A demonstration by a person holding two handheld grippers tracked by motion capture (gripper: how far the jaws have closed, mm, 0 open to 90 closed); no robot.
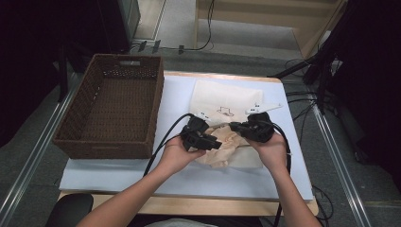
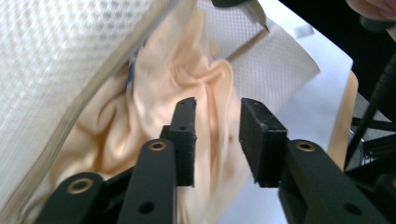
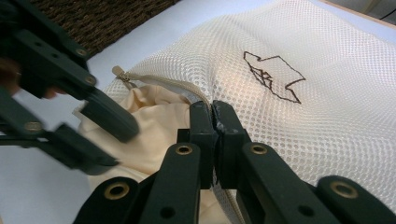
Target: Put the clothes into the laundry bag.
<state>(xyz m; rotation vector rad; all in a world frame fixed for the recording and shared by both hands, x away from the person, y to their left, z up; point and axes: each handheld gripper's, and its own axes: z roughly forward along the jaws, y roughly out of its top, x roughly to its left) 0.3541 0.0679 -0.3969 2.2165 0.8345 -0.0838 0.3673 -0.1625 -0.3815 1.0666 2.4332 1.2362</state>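
A cream mesh laundry bag with a dark outline drawing lies on the white sheet, its zipper mouth toward the person. A crumpled peach cloth sits partly inside that mouth and spills out in front. My right gripper is shut on the bag's zipper edge, holding the mouth up. My left gripper hovers just over the peach cloth with its jaws apart; the pads press on nothing. In the right gripper view the left gripper stands at the left, over the cloth, near the zipper pull.
A dark brown wicker basket stands at the left of the table, its inside bare. The white sheet covers the tabletop, with room in front of the bag. Black cables trail from both grippers toward the person.
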